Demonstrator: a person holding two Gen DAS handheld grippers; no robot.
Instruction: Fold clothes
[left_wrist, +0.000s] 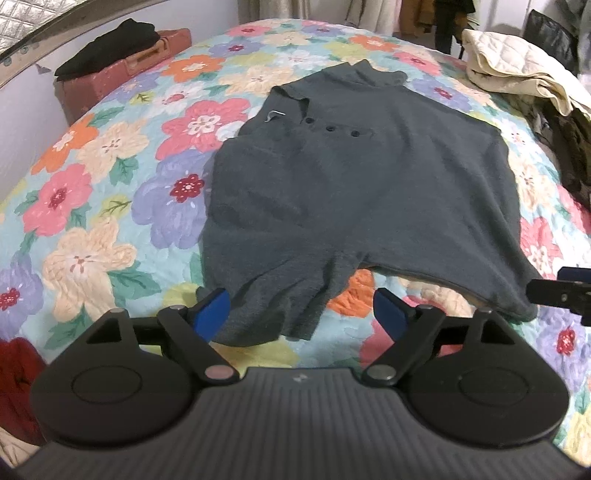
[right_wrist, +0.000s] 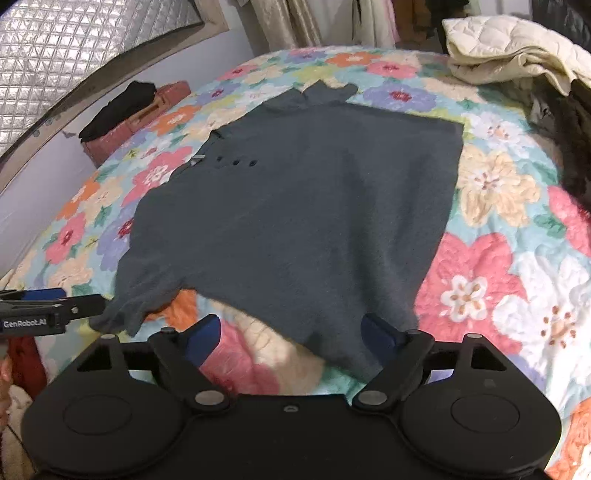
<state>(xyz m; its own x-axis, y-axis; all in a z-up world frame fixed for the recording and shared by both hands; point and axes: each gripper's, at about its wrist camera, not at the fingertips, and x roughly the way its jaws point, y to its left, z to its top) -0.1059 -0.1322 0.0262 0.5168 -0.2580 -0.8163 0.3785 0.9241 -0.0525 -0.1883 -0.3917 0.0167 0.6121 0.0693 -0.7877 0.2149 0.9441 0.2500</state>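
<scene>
A dark grey-green polo shirt (left_wrist: 351, 177) lies spread flat on a floral quilt (left_wrist: 110, 192), its collar and three buttons toward the far left. My left gripper (left_wrist: 300, 312) hangs open above the shirt's near sleeve, which lies loose between the blue pads (left_wrist: 212, 314) without being pinched. In the right wrist view, my right gripper (right_wrist: 291, 336) is open over the near hem corner of the shirt (right_wrist: 295, 206), and its pads (right_wrist: 376, 332) stand clear of the cloth. Each gripper shows at the edge of the other's view: the right gripper (left_wrist: 561, 291) and the left gripper (right_wrist: 44, 310).
A reddish case (left_wrist: 147, 62) with a folded black garment (left_wrist: 110, 44) on it sits at the bed's far left by the wall. A cream quilted blanket (right_wrist: 517, 48) and dark clothes (right_wrist: 569, 140) are piled at the far right. Something red (left_wrist: 18, 387) lies at the near left.
</scene>
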